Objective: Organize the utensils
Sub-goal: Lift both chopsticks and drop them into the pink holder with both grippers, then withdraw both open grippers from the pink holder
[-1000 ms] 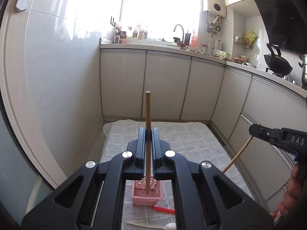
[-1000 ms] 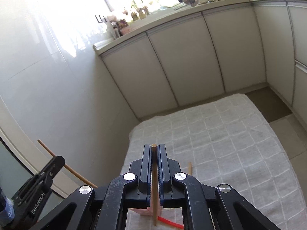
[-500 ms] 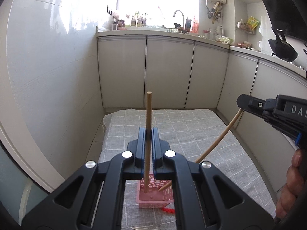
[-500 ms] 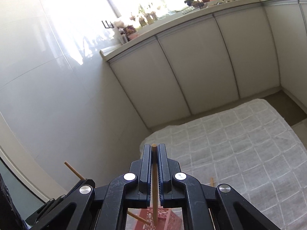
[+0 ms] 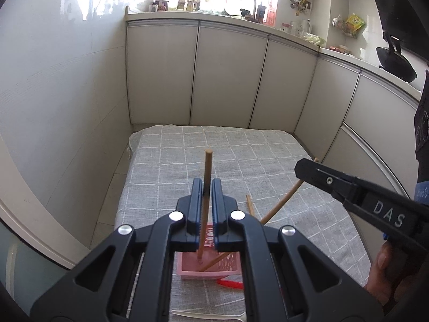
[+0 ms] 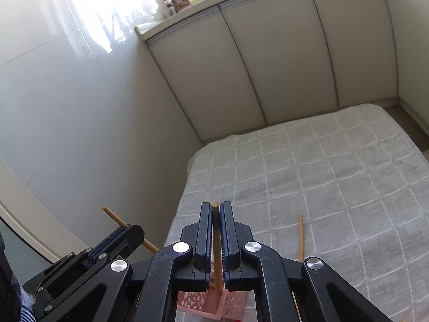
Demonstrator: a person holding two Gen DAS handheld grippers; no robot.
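My left gripper (image 5: 206,185) is shut on a wooden chopstick (image 5: 207,169) that stands upright, its lower end inside the pink perforated basket (image 5: 187,264). My right gripper (image 6: 215,209) is shut on a second wooden chopstick (image 6: 216,249), whose lower end also reaches into the pink basket (image 6: 199,304). In the left wrist view the right gripper (image 5: 304,167) comes in from the right and its chopstick (image 5: 278,206) slants down into the basket. The left gripper (image 6: 134,232) shows at the lower left of the right wrist view.
The basket stands on a grey checked cloth (image 5: 241,155) over the floor. A loose chopstick (image 6: 300,237) lies on the cloth right of the basket. A red utensil (image 5: 230,284) and a white plastic spoon (image 5: 209,315) lie near the basket's front. Cabinets (image 5: 228,75) and a wall (image 5: 61,94) enclose the cloth.
Both grippers have come down and closer to the pink basket. The two held chopsticks' lower ends now sit inside it, the right one having swung in from the right.
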